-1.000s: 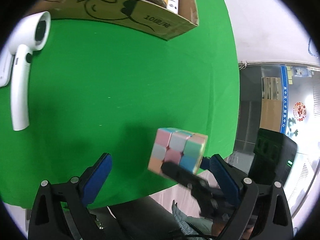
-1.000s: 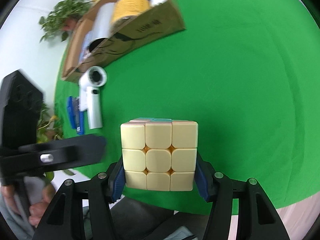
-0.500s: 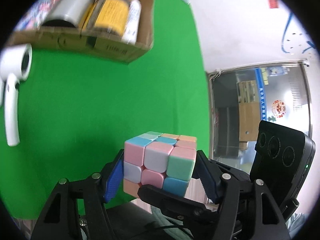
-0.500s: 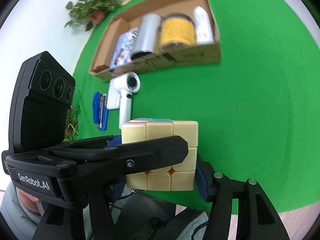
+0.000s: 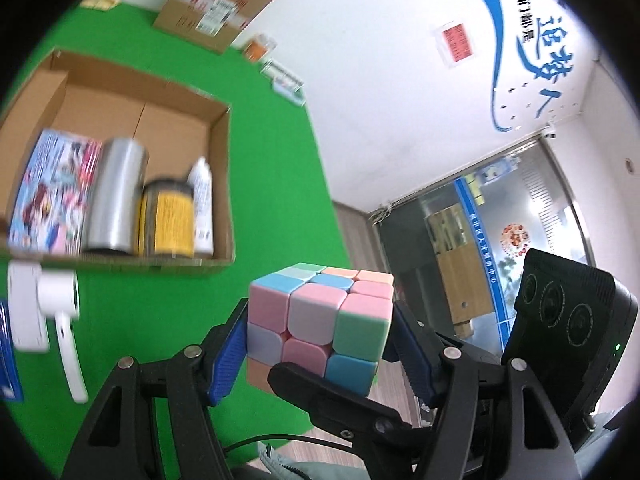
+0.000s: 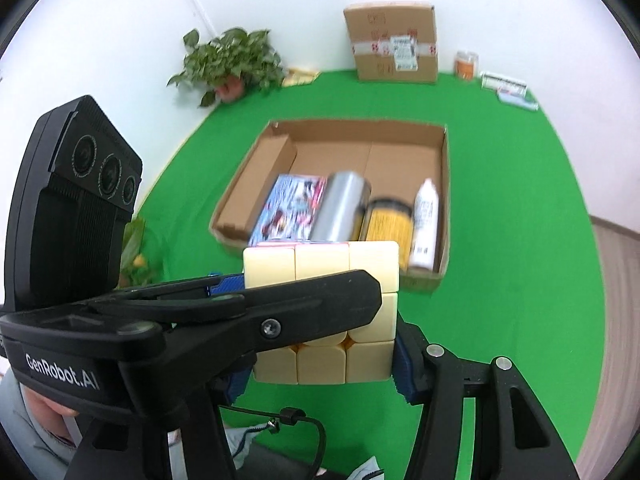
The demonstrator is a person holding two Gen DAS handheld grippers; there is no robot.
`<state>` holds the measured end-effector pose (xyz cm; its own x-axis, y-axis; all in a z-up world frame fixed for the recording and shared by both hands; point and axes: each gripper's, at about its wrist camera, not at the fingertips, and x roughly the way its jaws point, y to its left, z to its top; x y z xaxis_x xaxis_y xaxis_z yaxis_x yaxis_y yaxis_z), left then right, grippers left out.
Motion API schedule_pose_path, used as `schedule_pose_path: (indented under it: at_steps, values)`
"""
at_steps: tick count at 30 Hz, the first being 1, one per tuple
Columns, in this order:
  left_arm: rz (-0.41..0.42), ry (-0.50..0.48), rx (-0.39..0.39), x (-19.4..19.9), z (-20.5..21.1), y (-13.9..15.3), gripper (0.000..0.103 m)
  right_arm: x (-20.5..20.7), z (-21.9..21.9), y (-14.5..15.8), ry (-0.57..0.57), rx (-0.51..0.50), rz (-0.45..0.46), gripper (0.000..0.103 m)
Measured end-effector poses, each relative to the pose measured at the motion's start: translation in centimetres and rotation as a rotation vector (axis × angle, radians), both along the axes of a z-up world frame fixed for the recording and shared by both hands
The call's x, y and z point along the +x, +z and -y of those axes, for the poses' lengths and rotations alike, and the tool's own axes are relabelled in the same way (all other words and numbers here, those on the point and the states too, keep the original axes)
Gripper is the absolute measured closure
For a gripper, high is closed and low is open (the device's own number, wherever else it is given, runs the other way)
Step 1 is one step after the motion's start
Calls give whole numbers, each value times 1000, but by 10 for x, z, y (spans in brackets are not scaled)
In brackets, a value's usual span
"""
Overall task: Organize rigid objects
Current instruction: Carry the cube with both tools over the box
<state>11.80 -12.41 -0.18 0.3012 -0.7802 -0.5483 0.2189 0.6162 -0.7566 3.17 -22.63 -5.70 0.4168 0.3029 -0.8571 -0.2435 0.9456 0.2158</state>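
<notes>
A pastel puzzle cube [image 5: 320, 324] hangs in the air over the green table, gripped from both sides at once. My left gripper [image 5: 320, 334] is shut on it, blue pads pressed flat on its left and right faces. In the left wrist view a black finger of the right gripper crosses under the cube. In the right wrist view the cube [image 6: 320, 264] shows its cream face, and my right gripper [image 6: 320, 364] is shut on it. There the left gripper's black finger [image 6: 240, 320] lies across the cube's front.
An open cardboard box [image 6: 444, 200] beyond the cube holds a picture book [image 6: 292, 204], a silver cylinder [image 6: 340, 208], a yellow-labelled jar [image 6: 390, 224] and a white bottle [image 6: 426, 220]. A white handheld device [image 5: 48, 300] lies left of it. A sealed carton [image 6: 392, 48], a plant [image 6: 232, 60] and small jars stand at the back.
Both grippers rose with the cube and tilted up, so the box's inside now shows. The left jaws, wide apart a second ago, closed onto the cube.
</notes>
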Motion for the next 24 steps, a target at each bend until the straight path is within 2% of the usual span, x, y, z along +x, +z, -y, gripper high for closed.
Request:
schedule_pose_path:
  at_steps: [6, 11, 17, 24]
  values:
    - [22, -28, -36, 36, -18, 13, 35, 36, -21, 32, -38, -37, 39, 49]
    - [9, -68, -65, 71, -27, 7, 36, 82, -38, 35, -70, -78, 29, 49]
    - [-29, -115, -59, 123, -26, -13, 36, 142, -42, 11, -99, -72, -24, 49]
    - [-91, -155, -67, 186, -12, -54, 36, 207, -29, -31, -121, -67, -82, 49]
